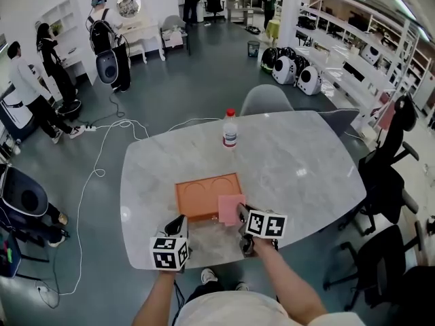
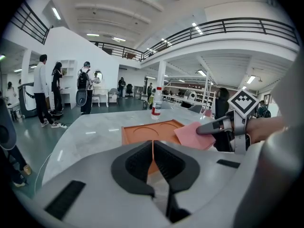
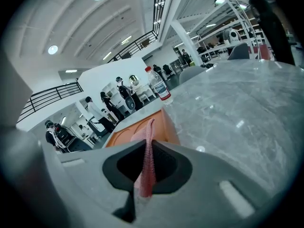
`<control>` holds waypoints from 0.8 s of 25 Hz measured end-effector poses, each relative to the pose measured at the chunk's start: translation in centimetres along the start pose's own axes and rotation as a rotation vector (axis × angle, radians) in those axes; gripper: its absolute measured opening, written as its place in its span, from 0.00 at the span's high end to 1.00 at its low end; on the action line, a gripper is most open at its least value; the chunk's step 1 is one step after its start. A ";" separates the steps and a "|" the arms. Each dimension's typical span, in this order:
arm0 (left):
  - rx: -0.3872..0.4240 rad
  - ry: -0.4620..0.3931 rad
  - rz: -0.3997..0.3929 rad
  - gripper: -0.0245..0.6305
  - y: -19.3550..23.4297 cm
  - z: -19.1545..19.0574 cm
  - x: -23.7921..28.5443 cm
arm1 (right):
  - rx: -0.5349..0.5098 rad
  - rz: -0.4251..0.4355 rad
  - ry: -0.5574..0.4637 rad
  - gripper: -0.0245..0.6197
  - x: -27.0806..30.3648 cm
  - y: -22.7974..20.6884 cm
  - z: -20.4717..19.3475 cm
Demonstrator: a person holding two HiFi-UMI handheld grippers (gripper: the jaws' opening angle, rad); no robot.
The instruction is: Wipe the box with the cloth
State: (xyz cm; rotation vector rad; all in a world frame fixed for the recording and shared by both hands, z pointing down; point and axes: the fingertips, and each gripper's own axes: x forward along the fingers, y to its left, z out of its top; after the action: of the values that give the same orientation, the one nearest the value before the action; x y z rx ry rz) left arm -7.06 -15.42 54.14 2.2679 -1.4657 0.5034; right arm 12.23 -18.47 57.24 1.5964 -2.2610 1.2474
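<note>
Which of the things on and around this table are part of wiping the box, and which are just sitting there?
In the job: orange box; pink cloth, pinched in the right gripper; left gripper, shut at the box's near corner.
Lying about: water bottle; grey chair; black office chairs.

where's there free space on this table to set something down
The table is bare across its right half, past the box and bottle, and on the left strip beside the box. Crowded at the near edge: the left tool and the right tool, holding the cloth.
</note>
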 end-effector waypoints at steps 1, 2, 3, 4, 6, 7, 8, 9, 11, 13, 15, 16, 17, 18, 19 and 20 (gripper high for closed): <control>0.002 0.000 -0.002 0.94 -0.2 0.0 0.0 | -0.001 -0.004 -0.005 0.93 -0.2 -0.3 0.2; 0.003 -0.001 -0.004 0.94 -0.3 0.0 0.1 | -0.003 -0.008 -0.010 0.93 -0.4 -0.6 0.3; 0.004 -0.001 -0.005 0.94 -0.4 0.0 0.1 | -0.005 -0.013 -0.014 0.93 -0.5 -0.9 0.5; 0.005 -0.001 -0.006 0.94 -0.5 0.0 0.1 | -0.007 -0.018 -0.017 0.93 -0.7 -1.2 0.5; 0.006 0.000 -0.007 0.94 -0.7 -0.1 0.1 | -0.007 -0.030 -0.020 0.93 -1.0 -1.8 0.7; 0.006 0.000 -0.006 0.94 -0.8 -0.2 0.1 | -0.006 -0.035 -0.022 0.93 -1.2 -2.1 0.7; 0.006 0.001 -0.006 0.94 -0.9 -0.3 0.0 | -0.003 -0.040 -0.024 0.93 -1.3 -2.4 0.8; 0.004 0.001 -0.004 0.94 -1.0 -0.4 -0.2 | 0.001 -0.043 -0.026 0.93 -1.5 -2.6 0.8; -0.001 0.001 -0.002 0.94 -1.2 -0.5 -0.4 | 0.009 -0.043 -0.028 0.93 -1.8 -2.9 0.9; -0.008 0.000 0.002 0.94 -1.3 -0.6 -0.5 | 0.015 -0.034 -0.029 0.93 -1.9 -2.9 1.0; -0.011 -0.001 0.008 0.94 -1.4 -0.7 -0.6 | 0.016 -0.005 -0.031 0.93 -2.0 -2.5 1.1; -0.013 -0.002 0.011 0.94 -1.5 -0.8 -0.6 | 0.016 0.019 -0.033 0.93 -2.1 -2.1 1.2; -0.016 -0.002 0.015 0.94 -1.5 -0.9 -0.8 | 0.014 0.048 -0.036 0.93 -2.3 -1.6 1.2; -0.019 -0.003 0.019 0.94 -1.6 -1.1 -0.9 | 0.009 0.080 -0.039 0.93 -2.5 -0.9 1.2; -0.023 -0.003 0.024 0.94 -1.6 -1.2 -1.1 | -0.001 0.113 -0.041 0.93 -2.8 -0.1 1.3; -0.027 -0.003 0.029 0.94 -1.7 -1.3 -1.3 | -0.014 0.148 -0.043 0.93 -3.0 0.7 1.3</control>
State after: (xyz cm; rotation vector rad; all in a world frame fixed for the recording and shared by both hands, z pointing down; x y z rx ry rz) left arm -6.14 -13.12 54.36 2.2307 -1.5002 0.4856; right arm 13.44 -17.03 54.44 1.4888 -2.4486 1.2374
